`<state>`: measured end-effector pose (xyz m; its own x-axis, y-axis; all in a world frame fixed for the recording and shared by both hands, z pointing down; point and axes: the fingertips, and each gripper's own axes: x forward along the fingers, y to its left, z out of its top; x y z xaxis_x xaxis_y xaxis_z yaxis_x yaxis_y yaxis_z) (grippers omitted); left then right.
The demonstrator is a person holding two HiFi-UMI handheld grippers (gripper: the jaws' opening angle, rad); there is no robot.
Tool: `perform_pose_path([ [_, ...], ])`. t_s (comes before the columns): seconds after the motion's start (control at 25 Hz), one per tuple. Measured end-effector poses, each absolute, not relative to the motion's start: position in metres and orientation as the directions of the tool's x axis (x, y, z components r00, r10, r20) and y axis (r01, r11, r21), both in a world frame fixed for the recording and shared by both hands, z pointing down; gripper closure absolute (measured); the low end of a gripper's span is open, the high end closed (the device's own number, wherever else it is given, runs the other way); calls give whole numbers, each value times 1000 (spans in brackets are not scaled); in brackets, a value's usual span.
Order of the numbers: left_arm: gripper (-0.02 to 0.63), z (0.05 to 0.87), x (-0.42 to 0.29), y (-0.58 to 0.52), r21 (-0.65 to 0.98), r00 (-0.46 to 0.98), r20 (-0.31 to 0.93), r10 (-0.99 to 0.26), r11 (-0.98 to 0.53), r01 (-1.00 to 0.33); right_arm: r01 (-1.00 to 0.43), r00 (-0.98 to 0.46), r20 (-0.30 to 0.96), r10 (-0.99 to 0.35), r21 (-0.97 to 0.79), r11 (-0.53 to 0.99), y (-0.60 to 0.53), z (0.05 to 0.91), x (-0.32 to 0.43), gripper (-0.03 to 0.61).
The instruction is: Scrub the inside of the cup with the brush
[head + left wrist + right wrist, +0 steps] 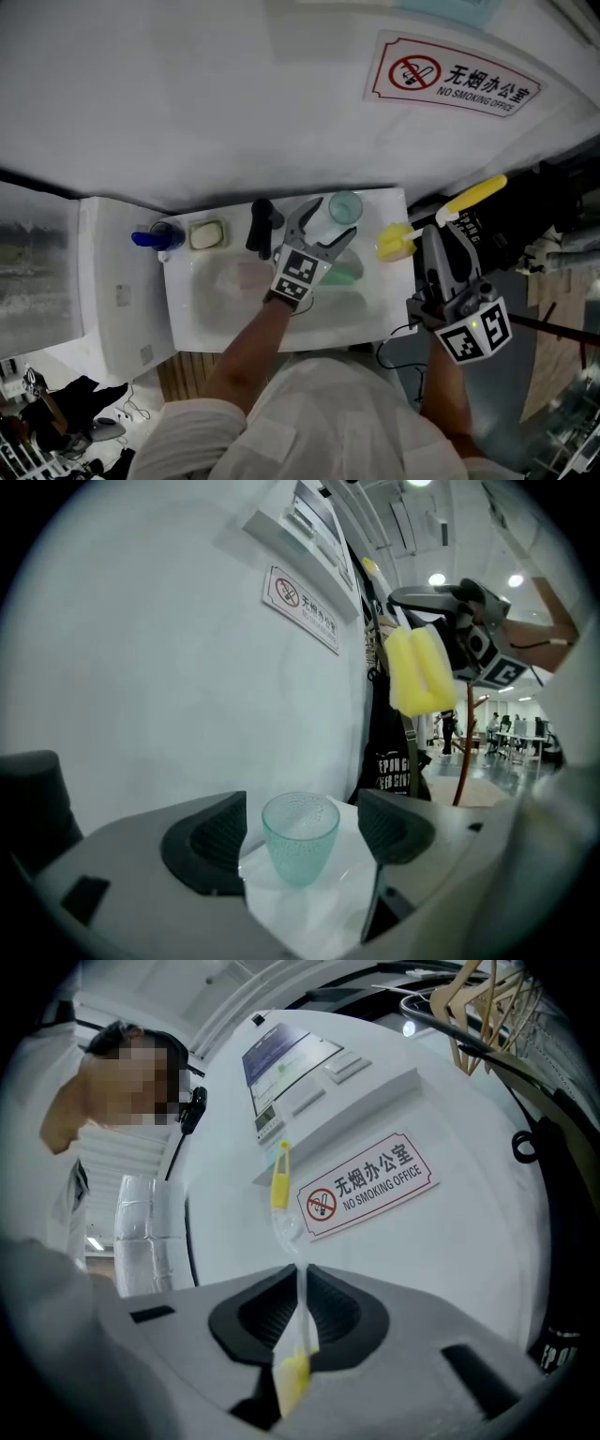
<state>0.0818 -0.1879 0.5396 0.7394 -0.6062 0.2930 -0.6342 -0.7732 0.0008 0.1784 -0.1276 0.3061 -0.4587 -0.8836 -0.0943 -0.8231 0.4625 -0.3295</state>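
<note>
Head view: left gripper (322, 228) straddles the cup (344, 206) on the sink's (187, 314) back edge, likely to steady it. The right gripper (433, 236) carries the brush (397, 242) alongside.
Left gripper view: jaws apart, upright cup between them, untouched, apparently empty.
Right gripper view: jaws clamped on the brush handle.

Bright ceiling lamps (438, 578) glare overhead; both gripper views bulge fisheye with black corners, and the wall (234, 103) is evenly lit.
</note>
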Motion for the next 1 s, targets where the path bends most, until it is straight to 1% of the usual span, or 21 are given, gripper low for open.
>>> perform_pose_path([
  [0.24,252,516,72,-165,63,739,295,-605,-760,-647,-816,-472,-111,-875,-322,481,-116,297,173,546],
  [0.48,252,530,77,-123,64,749,384,-540,-793,-605,-800,-500,-105,-860,-323,505,-108,298,167,546],
  [0.6,252,548,80,-107,115,745,443,-498,-793,-599,-788,-525,-98,-845,-320,527,-107,300,163,546],
  [0.8,252,571,84,-85,278,698,539,-472,-682,-676,-759,-575,-90,-814,-315,570,-110,303,156,546],
  [1.0,252,582,83,-85,351,622,574,-532,-527,-774,-708,-652,-76,-754,-293,642,-120,307,143,546],
])
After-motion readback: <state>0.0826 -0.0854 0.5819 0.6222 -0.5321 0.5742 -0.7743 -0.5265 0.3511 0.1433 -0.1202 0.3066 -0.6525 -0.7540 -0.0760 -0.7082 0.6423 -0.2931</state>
